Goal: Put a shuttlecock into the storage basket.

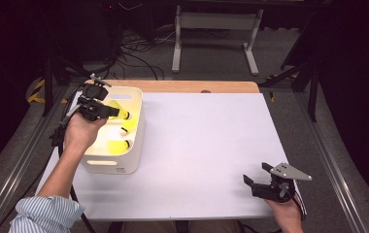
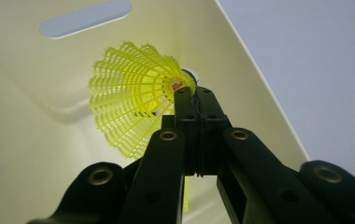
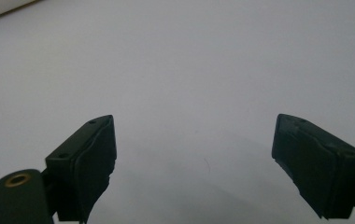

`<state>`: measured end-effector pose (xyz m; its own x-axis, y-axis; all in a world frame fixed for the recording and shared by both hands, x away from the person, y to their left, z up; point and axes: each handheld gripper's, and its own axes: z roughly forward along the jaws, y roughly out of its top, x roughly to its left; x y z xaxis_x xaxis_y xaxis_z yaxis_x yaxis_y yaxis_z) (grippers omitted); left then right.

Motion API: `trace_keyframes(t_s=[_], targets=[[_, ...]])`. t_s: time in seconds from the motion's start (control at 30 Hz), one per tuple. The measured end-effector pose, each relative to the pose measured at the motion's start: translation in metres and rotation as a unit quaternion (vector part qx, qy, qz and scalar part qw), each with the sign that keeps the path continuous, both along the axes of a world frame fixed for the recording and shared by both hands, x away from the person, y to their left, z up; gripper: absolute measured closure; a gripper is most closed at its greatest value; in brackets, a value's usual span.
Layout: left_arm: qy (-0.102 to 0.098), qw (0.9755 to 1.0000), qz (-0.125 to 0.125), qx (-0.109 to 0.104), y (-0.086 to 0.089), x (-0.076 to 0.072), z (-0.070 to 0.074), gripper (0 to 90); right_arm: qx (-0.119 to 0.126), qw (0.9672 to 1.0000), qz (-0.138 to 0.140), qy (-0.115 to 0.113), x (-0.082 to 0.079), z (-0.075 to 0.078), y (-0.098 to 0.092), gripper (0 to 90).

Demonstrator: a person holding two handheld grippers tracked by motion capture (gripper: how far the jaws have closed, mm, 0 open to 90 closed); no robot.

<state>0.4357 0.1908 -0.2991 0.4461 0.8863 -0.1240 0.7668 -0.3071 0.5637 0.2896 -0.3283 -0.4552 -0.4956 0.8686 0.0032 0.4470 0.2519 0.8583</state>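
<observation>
Holding a yellow shuttlecock [image 2: 133,105] near its cork in the left gripper [image 2: 193,93], jaws pinched tight, inside the white bin [image 1: 135,127]; probably best lifting straight up, clearing the rim. Two more shuttlecocks [image 1: 124,137] lying inside. Resting the right gripper [image 3: 194,158] wide, empty, over the table [image 1: 207,145].

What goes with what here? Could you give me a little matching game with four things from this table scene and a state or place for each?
Things:
1. left gripper
2. right gripper
3. held shuttlecock
4. white bin

States or places:
A. jaws wide apart, nothing between them
B. sits at the table's left side, with shuttlecocks inside
C. yellow mesh skirt, pinched near its cork end
D. jaws closed, reaching into the bin

Pairs: 1-D, 2-A, 3-C, 4-B
</observation>
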Motion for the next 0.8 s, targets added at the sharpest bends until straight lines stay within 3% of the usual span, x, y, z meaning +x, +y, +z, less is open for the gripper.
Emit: trace_keyframes(t_s=[0.3, 0.8], targets=[[0.013, 0.9998, 0.007, 0.011, 0.0, 0.005, -0.013, 89.7, 0.001, 1.0, 0.0, 0.001, 0.0, 0.0, 0.0, 14.6], [0.033, 0.9994, 0.01, 0.011, 0.0, 0.011, -0.027, 89.6, 0.001, 1.0, -0.001, -0.002, 0.0, 0.0, -0.001, 14.6]])
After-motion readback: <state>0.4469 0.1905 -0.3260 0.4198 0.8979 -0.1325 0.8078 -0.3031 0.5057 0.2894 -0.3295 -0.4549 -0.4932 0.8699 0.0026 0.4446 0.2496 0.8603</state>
